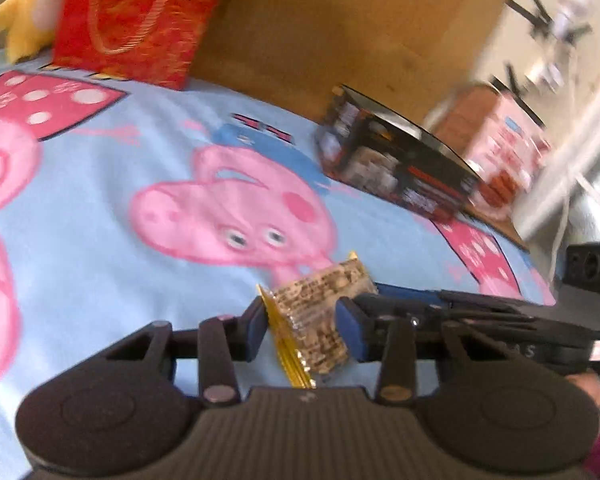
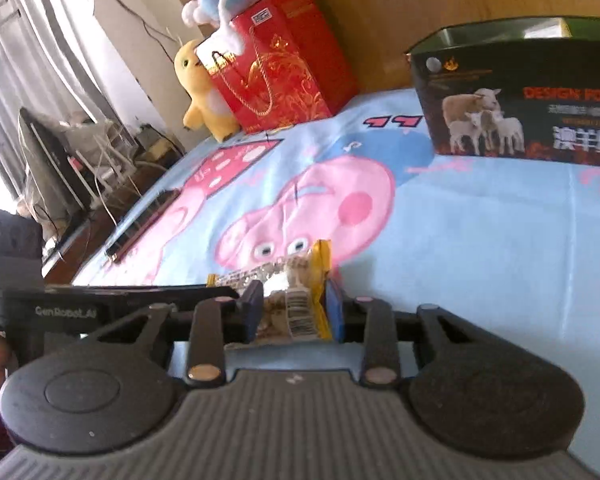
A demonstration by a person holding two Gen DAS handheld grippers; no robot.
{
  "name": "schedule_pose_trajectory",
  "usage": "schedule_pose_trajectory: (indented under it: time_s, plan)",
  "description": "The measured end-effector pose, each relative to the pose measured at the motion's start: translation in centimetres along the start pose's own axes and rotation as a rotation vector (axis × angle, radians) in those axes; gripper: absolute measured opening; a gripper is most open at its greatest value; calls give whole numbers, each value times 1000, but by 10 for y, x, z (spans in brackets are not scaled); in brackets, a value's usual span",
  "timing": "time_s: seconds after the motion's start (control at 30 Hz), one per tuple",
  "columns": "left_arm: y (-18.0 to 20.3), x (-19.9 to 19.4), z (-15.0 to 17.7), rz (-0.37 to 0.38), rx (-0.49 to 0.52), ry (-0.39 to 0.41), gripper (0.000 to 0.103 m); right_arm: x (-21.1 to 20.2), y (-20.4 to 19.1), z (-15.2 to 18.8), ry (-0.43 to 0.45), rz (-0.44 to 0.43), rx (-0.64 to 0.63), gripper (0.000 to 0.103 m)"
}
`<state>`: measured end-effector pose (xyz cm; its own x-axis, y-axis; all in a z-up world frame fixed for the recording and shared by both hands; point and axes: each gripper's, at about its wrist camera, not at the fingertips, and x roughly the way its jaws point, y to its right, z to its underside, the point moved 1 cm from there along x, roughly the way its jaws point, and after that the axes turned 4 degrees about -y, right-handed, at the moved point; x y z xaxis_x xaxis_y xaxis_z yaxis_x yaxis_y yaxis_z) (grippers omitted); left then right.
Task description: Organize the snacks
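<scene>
Blue pads, left gripper (image 1: 302, 322): closed on a clear yellow-edged snack packet (image 1: 314, 320), standing up between the fingers.
Right gripper (image 2: 294, 310): pinching a snack packet (image 2: 290, 300) that juts forward past the fingertips.
Ahead of fingers: black lamb-print box (image 2: 520, 92) on the pig-print blanket (image 2: 460, 220).
Far beyond: red gift bag (image 2: 280, 60).

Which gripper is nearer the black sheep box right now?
Right, as best I can tell. From the right gripper the black sheep box looms large ahead-right; from the left gripper it looks smaller, farther off.
</scene>
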<state>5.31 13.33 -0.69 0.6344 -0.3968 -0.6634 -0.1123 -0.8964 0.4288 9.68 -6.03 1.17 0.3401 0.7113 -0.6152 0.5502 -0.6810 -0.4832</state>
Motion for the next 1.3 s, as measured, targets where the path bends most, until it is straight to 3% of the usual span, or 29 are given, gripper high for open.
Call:
schedule_pose_trajectory:
  time_s: [0.3, 0.5, 0.83, 1.13, 1.3]
  plan:
    - [83, 26, 38, 215, 196, -145, 37, -99, 21, 84, 69, 94, 74, 40]
    - [121, 28, 61, 274, 345, -209, 42, -133, 3, 132, 140, 174, 100, 47]
    - [113, 17, 64, 260, 289, -233, 44, -132, -1, 138, 169, 198, 39, 57]
    - [132, 10, 77, 148, 374, -198, 53, -131, -4, 143, 177, 202, -25, 62]
    - [133, 9, 78, 133, 368, -195, 53, -132, -5, 145, 183, 200, -27, 62]
